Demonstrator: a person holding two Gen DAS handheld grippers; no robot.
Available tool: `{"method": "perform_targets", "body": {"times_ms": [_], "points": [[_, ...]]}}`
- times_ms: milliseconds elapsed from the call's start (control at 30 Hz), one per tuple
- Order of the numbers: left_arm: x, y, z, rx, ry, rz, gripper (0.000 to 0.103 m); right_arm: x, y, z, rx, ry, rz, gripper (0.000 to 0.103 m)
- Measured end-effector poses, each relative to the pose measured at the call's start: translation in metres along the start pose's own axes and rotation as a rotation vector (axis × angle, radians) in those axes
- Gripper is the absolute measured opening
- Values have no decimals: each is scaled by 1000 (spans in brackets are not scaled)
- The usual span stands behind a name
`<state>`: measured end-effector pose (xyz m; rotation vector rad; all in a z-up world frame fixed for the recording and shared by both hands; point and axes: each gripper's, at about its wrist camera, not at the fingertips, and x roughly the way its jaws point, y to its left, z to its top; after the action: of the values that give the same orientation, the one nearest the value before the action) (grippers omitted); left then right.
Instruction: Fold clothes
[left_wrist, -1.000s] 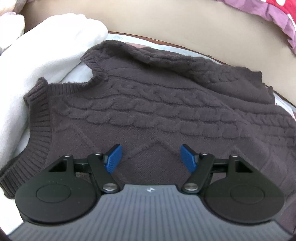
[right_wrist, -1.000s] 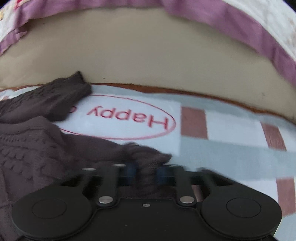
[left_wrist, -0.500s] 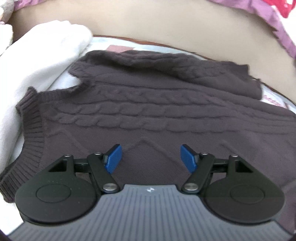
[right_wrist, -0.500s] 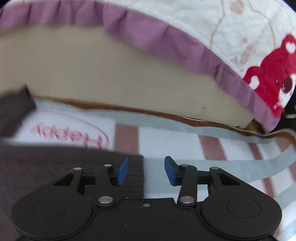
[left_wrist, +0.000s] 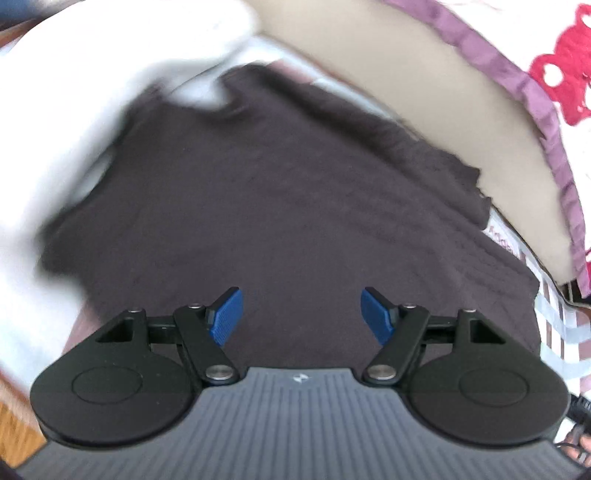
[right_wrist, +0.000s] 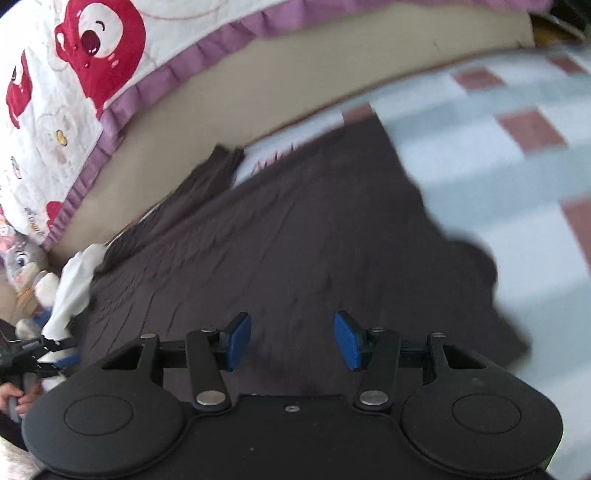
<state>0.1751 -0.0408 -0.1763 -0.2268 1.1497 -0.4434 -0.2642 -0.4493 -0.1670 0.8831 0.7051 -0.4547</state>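
A dark brown cable-knit sweater (left_wrist: 288, 206) lies spread flat on a checked cloth; it also fills the middle of the right wrist view (right_wrist: 295, 236). One sleeve (right_wrist: 210, 181) lies folded along its far edge. My left gripper (left_wrist: 300, 318) is open and empty above the sweater's near part. My right gripper (right_wrist: 292, 339) is open and empty above the sweater. The left gripper also shows at the left edge of the right wrist view (right_wrist: 33, 350). Both views are blurred by motion.
A white garment (left_wrist: 74, 122) lies against the sweater's left side. The checked cloth (right_wrist: 498, 155) extends to the right. A beige mattress side (left_wrist: 424, 81) with a purple-frilled bear quilt (right_wrist: 74, 66) rises behind. A plush toy (right_wrist: 22, 266) sits at far left.
My right gripper let go of the sweater's edge, opened, and swung left over the sweater. My left gripper stayed open and pulled back and turned right.
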Motion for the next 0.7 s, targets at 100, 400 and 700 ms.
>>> {"method": "perform_targets", "body": {"times_ms": [100,400,700], "points": [[-19,25,-23,-23,-46,184,70,-2,-16,-17,64,37,-82,58],[-57,83,-36,-284,-122,238,70,-6,-35,-21,166,17,-276,57],[-29,71,-47,-270,11,146,71,-13,-45,-44,212,-35,-268,58]]}}
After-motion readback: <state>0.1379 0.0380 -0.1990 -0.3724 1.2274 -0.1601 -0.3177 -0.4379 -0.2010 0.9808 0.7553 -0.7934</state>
